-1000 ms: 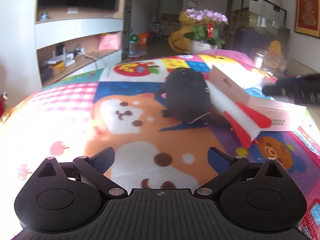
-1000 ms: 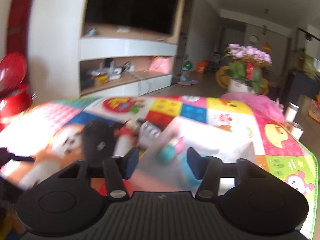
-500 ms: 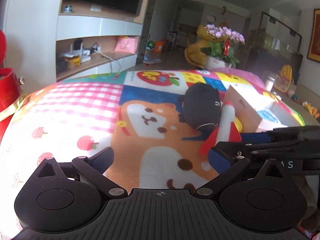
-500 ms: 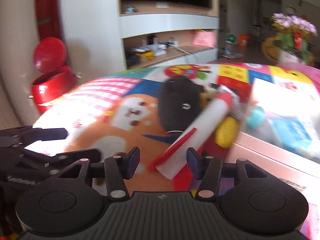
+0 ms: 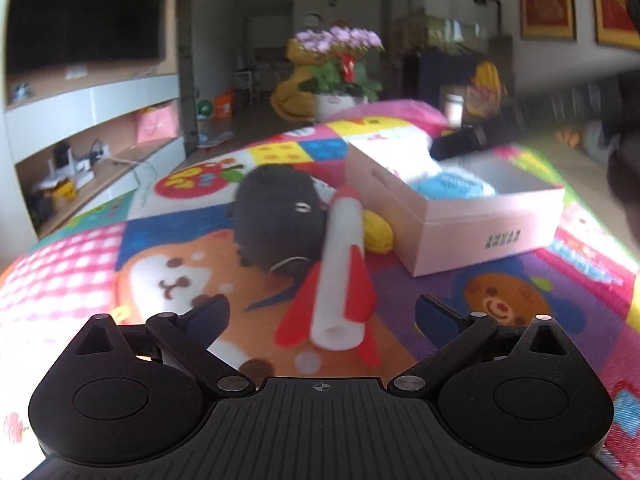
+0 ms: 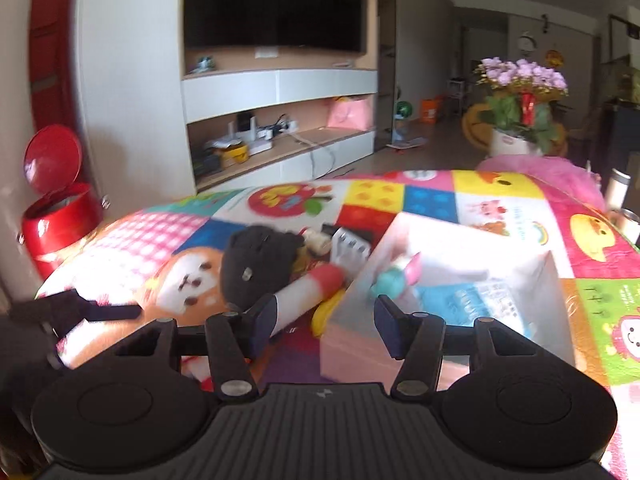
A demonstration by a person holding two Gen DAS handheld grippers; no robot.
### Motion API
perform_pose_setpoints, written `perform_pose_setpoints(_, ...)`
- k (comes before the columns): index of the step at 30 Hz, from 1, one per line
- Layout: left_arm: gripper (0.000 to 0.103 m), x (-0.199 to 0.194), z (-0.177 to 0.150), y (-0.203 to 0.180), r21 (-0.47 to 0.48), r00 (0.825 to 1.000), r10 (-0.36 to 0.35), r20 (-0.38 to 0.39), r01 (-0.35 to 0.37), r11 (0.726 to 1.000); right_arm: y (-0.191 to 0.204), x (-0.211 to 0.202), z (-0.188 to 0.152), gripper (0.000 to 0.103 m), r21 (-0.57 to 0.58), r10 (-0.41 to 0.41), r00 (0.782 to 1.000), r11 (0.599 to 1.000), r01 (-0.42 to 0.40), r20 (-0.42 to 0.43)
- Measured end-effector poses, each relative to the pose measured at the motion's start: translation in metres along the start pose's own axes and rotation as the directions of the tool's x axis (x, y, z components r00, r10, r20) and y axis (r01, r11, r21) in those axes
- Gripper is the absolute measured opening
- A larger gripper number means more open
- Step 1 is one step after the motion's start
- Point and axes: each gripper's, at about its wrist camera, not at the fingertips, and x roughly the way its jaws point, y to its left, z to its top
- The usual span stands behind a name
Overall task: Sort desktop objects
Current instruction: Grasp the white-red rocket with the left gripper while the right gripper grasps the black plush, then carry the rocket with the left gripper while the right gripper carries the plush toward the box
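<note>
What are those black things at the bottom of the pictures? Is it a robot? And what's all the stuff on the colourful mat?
It's not a robot. A person holds a black grabber tool in each hand, and each tool has a camera looking out along its two fingers. One picture comes from the left gripper, the other from the right gripper. Both are open and hold nothing.

On the cartoon mat lie a foam rocket, white with red fins, a black cap leaning against it, and something yellow behind, too blurry to name. Beside them stands an open pink box with a few blue and teal things already inside. The job is sorting the loose toys.
</note>
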Motion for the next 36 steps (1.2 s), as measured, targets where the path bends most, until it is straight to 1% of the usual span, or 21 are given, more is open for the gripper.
perform_pose_setpoints(1,0.089,0.008,0.002,-0.003,0.014,1.000,0.001,-0.020,0.000,1.000,-0.002,0.001,0.006,0.057,0.013,0.007,1.000,1.000,-0.007,0.004)
perform_pose_setpoints(3,0.051,0.021,0.004,-0.002,0.009,0.998,-0.005,-0.059,0.006,1.000,-0.002,0.011,0.019,0.075,0.043,0.027,1.000,0.999,-0.028,0.005)
perform_pose_setpoints(4,0.051,0.023,0.004,0.001,-0.004,0.998,-0.013,-0.067,0.013,1.000,-0.002,0.017,0.025,0.084,0.063,0.041,0.999,0.997,-0.041,0.005)
perform_pose_setpoints(7,0.050,0.012,0.002,0.007,-0.010,0.999,-0.014,-0.048,0.014,1.000,0.010,0.048,0.042,0.085,0.093,0.087,0.996,0.992,-0.084,-0.028)
perform_pose_setpoints(10,0.050,-0.011,-0.008,0.012,0.011,0.999,0.018,-0.032,-0.018,1.000,0.030,0.087,0.053,0.084,0.087,0.114,0.991,0.990,-0.107,-0.076)
perform_pose_setpoints(14,0.051,-0.041,-0.028,0.024,-0.012,0.996,0.076,-0.040,-0.076,0.997,0.062,0.131,0.050,0.085,0.002,0.083,0.987,0.996,-0.084,-0.139)
perform_pose_setpoints(17,0.051,-0.048,-0.040,0.029,-0.045,0.995,0.064,-0.074,-0.067,0.997,0.077,0.150,0.045,0.084,-0.015,0.147,0.974,0.988,-0.152,-0.173)
perform_pose_setpoints(18,0.052,-0.049,-0.042,0.029,-0.050,0.995,0.061,-0.078,-0.065,0.997,0.083,0.152,0.045,0.080,-0.016,0.164,0.968,0.985,-0.171,-0.191)
perform_pose_setpoints(19,0.052,-0.050,-0.042,0.029,-0.057,0.995,0.056,-0.078,-0.061,0.997,0.089,0.152,0.046,0.065,-0.022,0.186,0.961,0.981,-0.194,-0.204)
perform_pose_setpoints(20,0.053,-0.051,-0.041,0.030,-0.065,0.996,0.048,-0.075,-0.053,0.997,0.094,0.149,0.047,0.055,-0.031,0.216,0.952,0.973,-0.228,-0.216)
perform_pose_setpoints(21,0.055,-0.053,-0.040,0.030,-0.070,0.997,0.034,-0.068,-0.038,0.997,0.098,0.145,0.048,0.055,-0.046,0.220,0.951,0.971,-0.235,-0.219)
perform_pose_setpoints(22,0.058,-0.054,-0.039,0.029,-0.073,0.998,0.020,-0.062,-0.024,0.997,0.103,0.140,0.049,0.053,-0.067,0.217,0.952,0.969,-0.236,-0.217)
perform_pose_setpoints(24,0.073,-0.057,-0.038,0.024,-0.065,0.999,-0.006,-0.046,0.003,0.998,0.108,0.130,0.046,0.053,-0.112,0.212,0.953,0.964,-0.240,-0.218)
perform_pose_setpoints(25,0.076,-0.058,-0.038,0.021,-0.058,0.999,-0.014,-0.040,0.012,0.998,0.109,0.127,0.045,0.054,-0.129,0.210,0.952,0.962,-0.242,-0.224)
perform_pose_setpoints(27,0.087,-0.061,-0.041,0.015,-0.048,0.999,-0.041,-0.031,0.039,0.998,0.107,0.116,0.044,0.060,-0.136,0.275,0.931,0.940,-0.313,-0.239)
perform_pose_setpoints(29,0.095,-0.063,-0.044,0.010,-0.043,0.998,-0.051,-0.031,0.049,0.998,0.095,0.105,0.048,0.062,-0.059,0.413,0.880,0.897,-0.437,-0.235)
perform_pose_setpoints(30,0.095,-0.063,-0.046,0.008,-0.038,0.998,-0.046,-0.034,0.045,0.998,0.088,0.101,0.051,0.064,-0.003,0.463,0.857,0.879,-0.476,-0.224)
perform_pose_setpoints(31,0.095,-0.062,-0.047,0.006,-0.036,0.998,-0.039,-0.041,0.037,0.999,0.083,0.099,0.055,0.071,0.040,0.483,0.852,0.873,-0.485,-0.205)
perform_pose_setpoints(32,0.096,-0.061,-0.047,0.006,-0.041,0.998,-0.037,-0.043,0.036,0.999,0.080,0.098,0.058,0.079,0.066,0.476,0.860,0.879,-0.472,-0.187)
perform_pose_setpoints(34,0.097,-0.061,-0.048,0.007,-0.050,0.999,-0.035,-0.037,0.033,0.998,0.081,0.101,0.060,0.084,0.066,0.415,0.893,0.910,-0.410,-0.172)
perform_pose_setpoints(36,0.097,-0.061,-0.049,0.007,-0.054,0.998,-0.033,-0.044,0.031,0.998,0.087,0.113,0.057,0.086,0.057,0.367,0.910,0.930,-0.363,-0.192)
